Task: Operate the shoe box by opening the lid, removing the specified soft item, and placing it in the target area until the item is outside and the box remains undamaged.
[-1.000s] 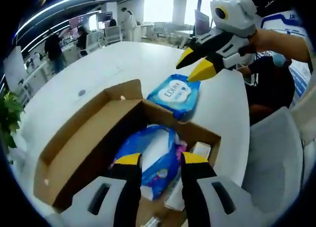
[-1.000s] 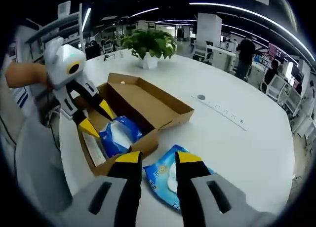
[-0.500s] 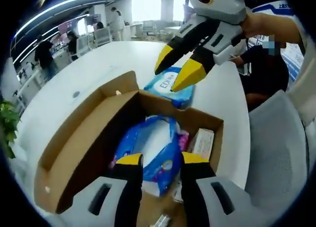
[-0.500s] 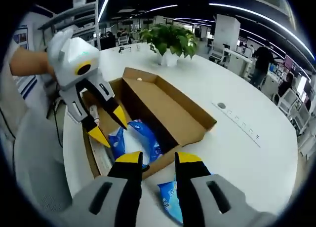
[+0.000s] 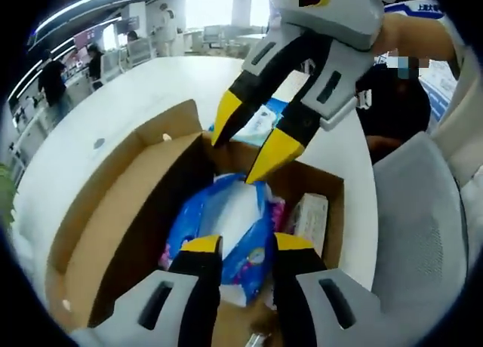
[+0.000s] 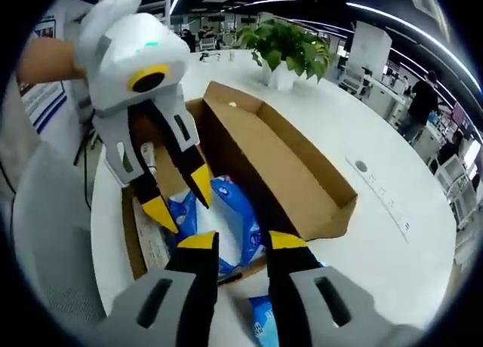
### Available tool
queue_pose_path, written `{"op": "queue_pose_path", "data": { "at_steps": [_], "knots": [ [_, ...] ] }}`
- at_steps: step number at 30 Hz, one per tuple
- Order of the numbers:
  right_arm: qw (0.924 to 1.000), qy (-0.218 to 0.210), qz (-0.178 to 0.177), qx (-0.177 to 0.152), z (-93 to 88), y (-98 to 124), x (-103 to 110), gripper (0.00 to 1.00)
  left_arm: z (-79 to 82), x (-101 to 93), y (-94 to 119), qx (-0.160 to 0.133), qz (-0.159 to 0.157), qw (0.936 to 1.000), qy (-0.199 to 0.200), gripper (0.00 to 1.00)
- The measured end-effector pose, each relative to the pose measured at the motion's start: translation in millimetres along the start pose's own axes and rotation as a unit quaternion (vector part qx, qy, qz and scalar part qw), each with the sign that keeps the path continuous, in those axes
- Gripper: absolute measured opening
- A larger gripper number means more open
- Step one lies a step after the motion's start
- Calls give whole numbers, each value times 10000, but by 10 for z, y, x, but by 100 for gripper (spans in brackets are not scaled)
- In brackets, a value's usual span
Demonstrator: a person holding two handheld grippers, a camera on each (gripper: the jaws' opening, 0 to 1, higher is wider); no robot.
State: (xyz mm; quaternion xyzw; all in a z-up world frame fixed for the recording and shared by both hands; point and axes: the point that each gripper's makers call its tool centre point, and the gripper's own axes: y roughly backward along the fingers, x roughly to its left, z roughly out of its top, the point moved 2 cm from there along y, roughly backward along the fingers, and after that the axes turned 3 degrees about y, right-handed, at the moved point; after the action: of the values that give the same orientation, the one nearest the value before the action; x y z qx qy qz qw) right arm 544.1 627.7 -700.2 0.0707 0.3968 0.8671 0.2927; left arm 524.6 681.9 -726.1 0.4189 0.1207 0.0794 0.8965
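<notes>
The brown shoe box (image 5: 113,211) lies open on the white table, its lid (image 6: 279,155) folded flat to the side. Inside lies a blue soft pack (image 5: 226,215) (image 6: 235,211). My left gripper (image 5: 247,245) is open just above the pack's near end, and it reaches in from the left (image 6: 181,198) in the right gripper view. My right gripper (image 6: 241,241) is open over the box's edge; its yellow tips (image 5: 247,139) hang over the pack's far end, empty. A light blue wipes pack (image 6: 260,317) lies on the table outside the box.
A small white carton (image 5: 308,215) and a paper slip (image 6: 151,241) sit in the box beside the blue pack. A grey chair (image 5: 423,234) stands close to the table. A potted plant (image 6: 290,45) sits at the table's far side. People stand in the background.
Both grippers have closed in on the box. The right gripper has moved from above the wipes pack on the table to over the blue pack inside. Both stay open.
</notes>
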Motion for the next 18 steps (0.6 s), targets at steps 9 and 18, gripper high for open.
{"op": "queue_pose_path", "data": {
  "at_steps": [9, 18],
  "knots": [
    [9995, -35, -14, 311, -21, -221, -19, 17, -83, 50, -63, 332, -126, 9993, 94, 16],
    [9981, 61, -10, 606, -88, -379, 6, 7, -196, 100, -36, 486, -62, 9988, 59, 0]
  ]
}}
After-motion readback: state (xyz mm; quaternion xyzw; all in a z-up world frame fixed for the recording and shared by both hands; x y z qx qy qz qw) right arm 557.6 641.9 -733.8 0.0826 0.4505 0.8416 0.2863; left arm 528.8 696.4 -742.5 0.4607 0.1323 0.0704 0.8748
